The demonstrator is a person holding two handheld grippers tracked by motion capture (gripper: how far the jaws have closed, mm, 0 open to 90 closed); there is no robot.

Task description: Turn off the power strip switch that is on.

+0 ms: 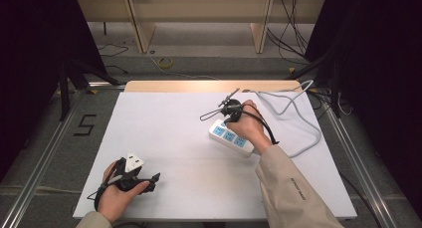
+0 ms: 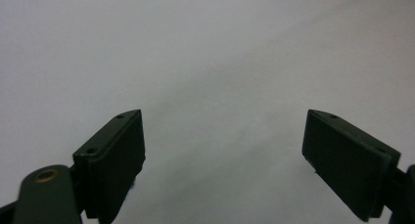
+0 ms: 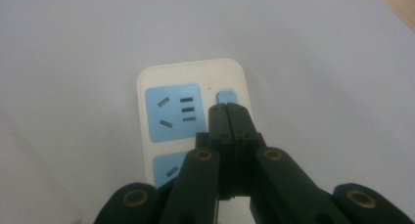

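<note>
White power strip (image 1: 230, 137) with blue socket faces lies on the white tabletop (image 1: 169, 138), right of centre, set at a diagonal; its pale grey cable (image 1: 298, 118) loops toward the far right edge of the table. Right gripper (image 1: 225, 119), held in the person's right hand (image 1: 249, 126), is poised over the strip's far end. In the right gripper view its jaws are pressed fully together with nothing between them, their tips just at the small blue switch (image 3: 226, 96) beside the end socket (image 3: 172, 111); whether the tips actually touch the switch cannot be resolved. Left gripper (image 1: 155, 179), held in the left hand (image 1: 115, 195), rests near the front left corner of the table, well apart from the strip. In the left gripper view its two black jaws stand wide apart, released, over bare white surface.
</note>
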